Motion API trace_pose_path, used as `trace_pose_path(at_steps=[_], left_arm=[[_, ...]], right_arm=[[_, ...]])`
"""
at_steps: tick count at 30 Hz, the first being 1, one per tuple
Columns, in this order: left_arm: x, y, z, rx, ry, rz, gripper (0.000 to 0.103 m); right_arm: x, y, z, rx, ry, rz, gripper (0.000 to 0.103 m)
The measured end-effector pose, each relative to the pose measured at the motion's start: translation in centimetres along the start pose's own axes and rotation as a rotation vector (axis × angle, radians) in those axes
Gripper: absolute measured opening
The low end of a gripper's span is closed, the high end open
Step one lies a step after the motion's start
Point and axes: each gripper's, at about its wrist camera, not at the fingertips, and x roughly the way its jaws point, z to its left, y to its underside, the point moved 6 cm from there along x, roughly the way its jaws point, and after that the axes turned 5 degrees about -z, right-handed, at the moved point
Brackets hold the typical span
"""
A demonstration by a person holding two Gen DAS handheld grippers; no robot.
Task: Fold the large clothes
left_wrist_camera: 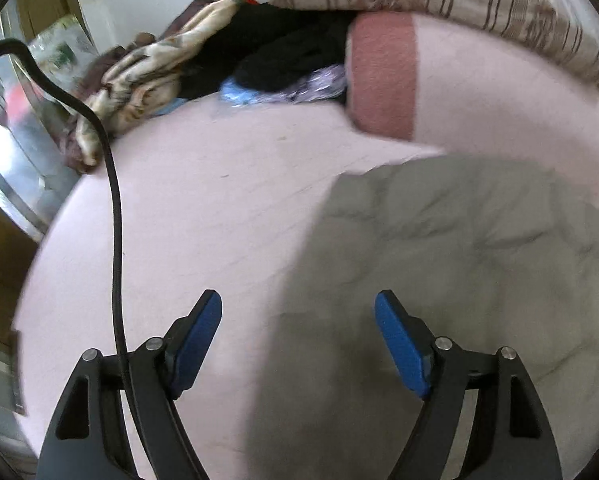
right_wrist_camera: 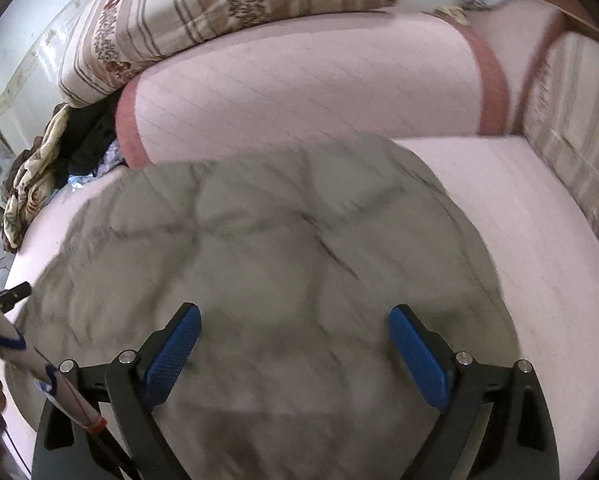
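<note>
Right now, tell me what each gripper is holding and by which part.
Nothing is held. The left gripper and right gripper are both open, their fingers empty above the grey garment lying on the pink bed.

A wrinkled grey garment (right_wrist_camera: 283, 256) lies spread flat on pink bedding.

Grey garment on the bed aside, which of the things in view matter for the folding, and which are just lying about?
Part of the job:
- grey garment, spread on the pink bed sheet
- left gripper, open
- right gripper, open, above the garment

Just lying about:
- heap of dark and patterned clothes
- striped quilt
- pink rolled blanket
- black cable
</note>
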Motion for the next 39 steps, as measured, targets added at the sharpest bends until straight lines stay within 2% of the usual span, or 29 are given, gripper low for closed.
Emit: trace_pose_path(at_steps=[2,4,8,13,16,19,21,25,29,33,36,39], left_arm=[[1.2,1.0,0.8,-0.004,-0.006,0.029,0.079],[2.3,1.8,1.1,-0.050,0.040,0.045,0.079],[4.0,2.4,0.8,-0.084,0.033,0.021,0.080],[4.7,2.3,1.1,-0.117,0.047,0.029,0.080],[2.6,2.3,1.9,-0.141,0.048,0.045,0.077],[-0.7,2.8,2.8,-0.177,0.085,0.033,0.077],[-2.8,3.6,2.9,-0.148,0.080,0.003,0.077],[-4.2,5.9,2.6,-0.078,0.044,-0.021,0.077],[-3.1,8.1,2.3,-0.076,0.037,-0.007,0.077],[-2.9,8.0,2.2,-0.085,0.016,-0.009,0.077],[-4.2,7.6,2.1,-0.048,-0.029,-0.039,0.077],[-6.9,7.7,2.5,-0.054,-0.069,-0.094,0.077]], right_arm=[[0.4,1.3,-0.8,0.003,-0.003,-0.015,0.097],[1.0,1.9,-1.3,0.016,-0.017,-0.025,0.098],[2.9,2.3,-1.6,0.049,-0.022,-0.034,0.103],[3.5,1.9,-1.6,0.036,-0.002,-0.039,0.103],[1.9,1.4,-1.3,0.020,0.044,-0.019,0.102],[-1.3,2.0,-1.2,0.043,0.029,-0.037,0.101],[-3.1,2.9,-1.6,0.045,0.032,-0.043,0.101],[-5.8,6.0,-2.8,0.012,0.091,-0.049,0.101],[-5.3,8.0,-3.8,0.013,0.121,-0.010,0.101],[-3.7,8.1,-4.2,-0.004,0.134,-0.011,0.103],[-4.2,7.8,-4.4,0.015,0.141,-0.038,0.103],[-5.4,7.7,-4.1,0.023,0.148,-0.056,0.103]])
